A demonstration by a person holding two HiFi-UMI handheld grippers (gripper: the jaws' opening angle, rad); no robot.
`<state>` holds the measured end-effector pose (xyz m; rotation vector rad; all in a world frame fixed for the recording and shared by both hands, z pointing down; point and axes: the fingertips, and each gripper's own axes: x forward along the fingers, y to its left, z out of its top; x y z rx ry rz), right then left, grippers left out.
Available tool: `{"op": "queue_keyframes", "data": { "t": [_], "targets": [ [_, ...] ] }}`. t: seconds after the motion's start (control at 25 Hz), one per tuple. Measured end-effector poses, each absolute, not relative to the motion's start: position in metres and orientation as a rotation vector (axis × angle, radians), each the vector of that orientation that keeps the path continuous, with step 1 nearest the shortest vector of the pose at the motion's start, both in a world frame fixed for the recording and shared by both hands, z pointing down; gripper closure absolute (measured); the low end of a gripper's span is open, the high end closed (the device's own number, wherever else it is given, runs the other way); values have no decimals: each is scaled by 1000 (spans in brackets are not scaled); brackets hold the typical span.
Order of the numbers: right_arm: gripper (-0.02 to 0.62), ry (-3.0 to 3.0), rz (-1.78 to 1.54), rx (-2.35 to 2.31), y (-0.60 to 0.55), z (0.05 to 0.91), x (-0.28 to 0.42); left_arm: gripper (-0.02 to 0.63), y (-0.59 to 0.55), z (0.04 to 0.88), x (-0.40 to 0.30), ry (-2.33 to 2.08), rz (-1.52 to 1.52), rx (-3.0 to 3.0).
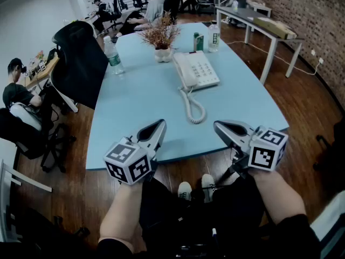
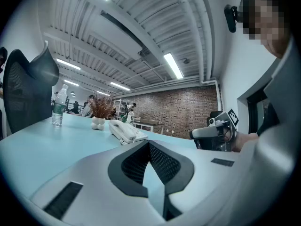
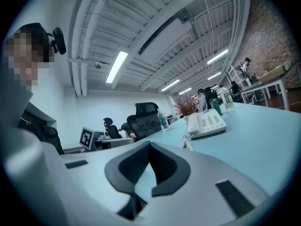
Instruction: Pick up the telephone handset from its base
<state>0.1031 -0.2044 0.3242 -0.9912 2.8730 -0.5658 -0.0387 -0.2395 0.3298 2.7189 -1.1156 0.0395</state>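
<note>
A pale blue worktop (image 1: 135, 107) fills the middle of the head view. A white telephone (image 1: 195, 70) sits at upper centre. Its handset (image 1: 179, 72) lies in the cradle along the left side of the base (image 1: 205, 69), and a coiled cord (image 1: 194, 109) trails toward the lower edge. Near the top of the frame stand a potted plant (image 1: 160, 38) and, further left, a water bottle (image 1: 114, 56). The left gripper (image 1: 156, 129) and the right gripper (image 1: 226, 129) hover over the near edge of the worktop at lower centre, both well apart from the telephone. In the left gripper view its fingers (image 2: 162, 161) are pressed together with nothing between them, and the telephone appears small, left of centre. In the right gripper view the fingers (image 3: 164, 164) are likewise pressed together on nothing, with the telephone right of centre. The task looks not yet begun: the handset rests untouched on its base. What seems left is to reach out, spread one gripper's fingers, close them around the handset and lift it clear.
</note>
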Motion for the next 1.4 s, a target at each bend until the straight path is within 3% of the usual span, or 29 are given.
{"op": "queue_keyframes", "data": {
  "t": [1.32,1.4],
  "targets": [
    [571,2831,-562,-1061,-218,320,115,611,-246,333,-48,-1133,37,2688],
    [487,2816,-524,-1098,-226,310,120,611,-247,333,-48,-1133,37,2691]
  ]
}}
